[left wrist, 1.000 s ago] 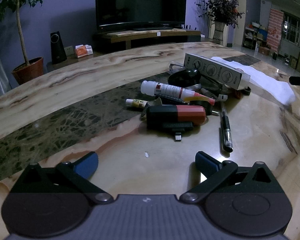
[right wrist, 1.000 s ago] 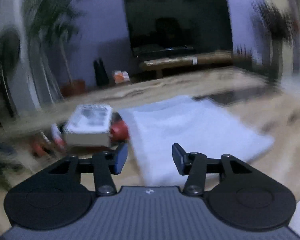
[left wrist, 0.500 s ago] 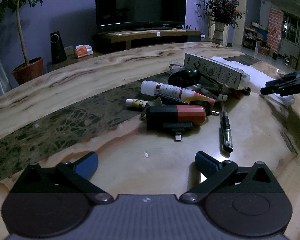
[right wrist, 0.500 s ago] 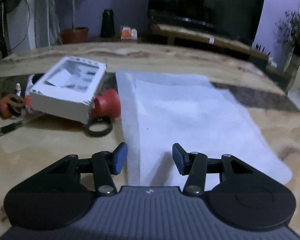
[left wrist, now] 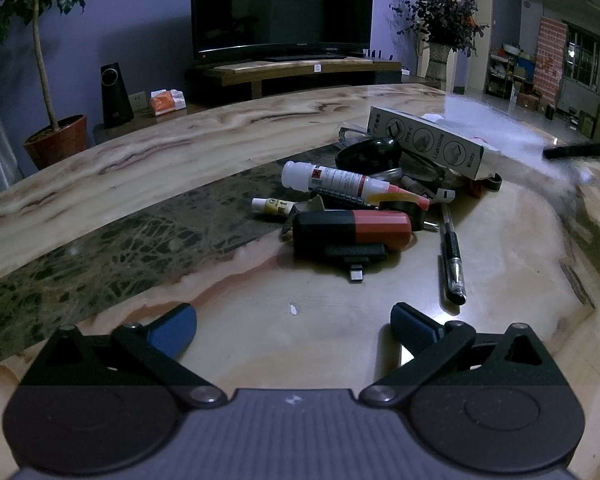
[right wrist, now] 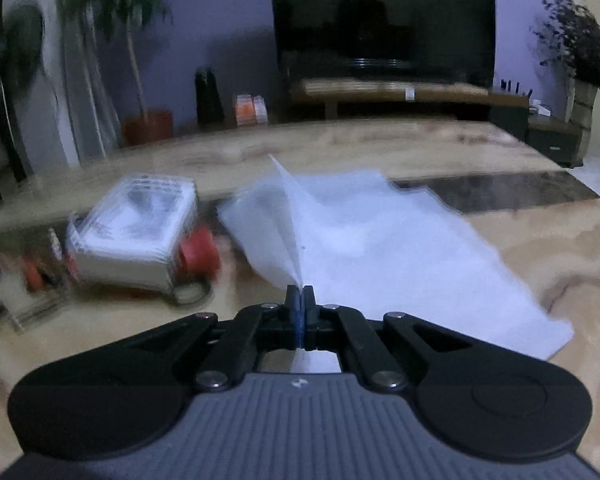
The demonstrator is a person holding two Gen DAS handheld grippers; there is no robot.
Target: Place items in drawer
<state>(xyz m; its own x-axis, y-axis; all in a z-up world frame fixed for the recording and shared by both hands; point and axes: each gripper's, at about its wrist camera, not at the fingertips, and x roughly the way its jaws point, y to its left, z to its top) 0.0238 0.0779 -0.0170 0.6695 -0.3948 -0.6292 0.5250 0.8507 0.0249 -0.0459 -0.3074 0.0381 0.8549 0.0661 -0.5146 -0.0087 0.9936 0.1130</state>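
A pile of small items lies on the marble table (left wrist: 140,168): a black-and-red device (left wrist: 352,229), a white glue bottle (left wrist: 340,179), a black pen (left wrist: 452,258), a long white box (left wrist: 428,141) and a black mouse (left wrist: 370,152). My left gripper (left wrist: 294,322) is open and empty, low over the table in front of the pile. My right gripper (right wrist: 299,296) is shut on the near edge of a white cloth (right wrist: 400,256) and lifts it into a peak. The white box (right wrist: 136,224) and a red roll (right wrist: 198,256) lie to its left. No drawer is in view.
A small tube (left wrist: 272,206) and a black ring (right wrist: 192,294) lie by the pile. The right gripper's tip (left wrist: 580,149) shows at the right edge of the left wrist view. A TV (left wrist: 280,4), a TV bench, a speaker and potted plants stand beyond the table.
My right gripper has shut on the white cloth's edge and raised it; the view is blurred with motion. My left gripper has not moved.
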